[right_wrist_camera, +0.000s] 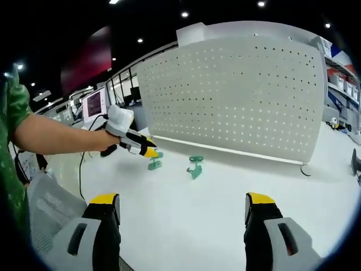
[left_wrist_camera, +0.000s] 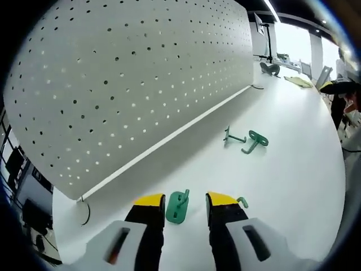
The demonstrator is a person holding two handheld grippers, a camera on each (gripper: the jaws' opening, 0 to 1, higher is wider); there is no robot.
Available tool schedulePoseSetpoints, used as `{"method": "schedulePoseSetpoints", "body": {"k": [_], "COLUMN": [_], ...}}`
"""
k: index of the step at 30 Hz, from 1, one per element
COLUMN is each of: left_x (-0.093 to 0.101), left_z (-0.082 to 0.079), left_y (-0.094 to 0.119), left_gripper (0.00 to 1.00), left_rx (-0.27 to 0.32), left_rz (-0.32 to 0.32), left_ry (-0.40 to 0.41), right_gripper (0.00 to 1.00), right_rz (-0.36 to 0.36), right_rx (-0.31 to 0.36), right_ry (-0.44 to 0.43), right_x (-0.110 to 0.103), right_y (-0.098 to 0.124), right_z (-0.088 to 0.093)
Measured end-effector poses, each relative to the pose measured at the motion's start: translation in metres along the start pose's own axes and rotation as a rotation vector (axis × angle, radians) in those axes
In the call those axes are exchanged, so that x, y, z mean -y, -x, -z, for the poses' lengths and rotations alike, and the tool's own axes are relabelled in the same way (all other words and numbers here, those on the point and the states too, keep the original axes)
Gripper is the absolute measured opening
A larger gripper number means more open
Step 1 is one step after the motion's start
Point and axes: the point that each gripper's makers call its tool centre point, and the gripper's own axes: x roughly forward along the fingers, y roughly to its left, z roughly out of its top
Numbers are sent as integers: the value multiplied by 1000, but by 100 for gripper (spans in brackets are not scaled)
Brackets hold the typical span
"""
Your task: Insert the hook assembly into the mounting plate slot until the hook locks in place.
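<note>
A green hook piece (left_wrist_camera: 178, 206) lies flat on the white table (left_wrist_camera: 293, 186), between the yellow-tipped jaws of my left gripper (left_wrist_camera: 186, 200), which is open around it. Two more green hook parts (left_wrist_camera: 255, 141) lie farther out, near the foot of the white pegboard (left_wrist_camera: 130, 84). In the right gripper view, a hand holds the left gripper (right_wrist_camera: 148, 151) low over a green piece (right_wrist_camera: 154, 164). Another green piece (right_wrist_camera: 195, 166) sits to its right, in front of the pegboard (right_wrist_camera: 237, 96). My right gripper (right_wrist_camera: 181, 200) is open and holds nothing, well back from them.
A black cable (left_wrist_camera: 86, 213) loops at the pegboard's near corner. Tools and a person (left_wrist_camera: 345, 96) are at the table's far end. A monitor (right_wrist_camera: 93, 104) and a grey mesh chair back (right_wrist_camera: 49, 210) stand on the left. An arm in a green sleeve (right_wrist_camera: 51, 138) reaches in.
</note>
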Motion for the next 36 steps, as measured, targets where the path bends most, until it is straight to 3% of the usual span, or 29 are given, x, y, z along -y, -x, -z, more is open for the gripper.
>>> {"method": "schedulePoseSetpoints", "body": {"k": [26,36], "left_x": [-6,-4], "left_z": [13,13], "left_y": [-9,-11], "left_gripper": [27,21], "left_rx": [-47,-49], "left_rz": [-6,0], "left_ry": [5,-8], "right_gripper": [93,93], "right_rz": [-44,-42], "right_rx": [11,10], "right_ry": [2,-4], "right_x": [-2,0], "right_y": [-13,-13], "right_z": [-5,-3]}}
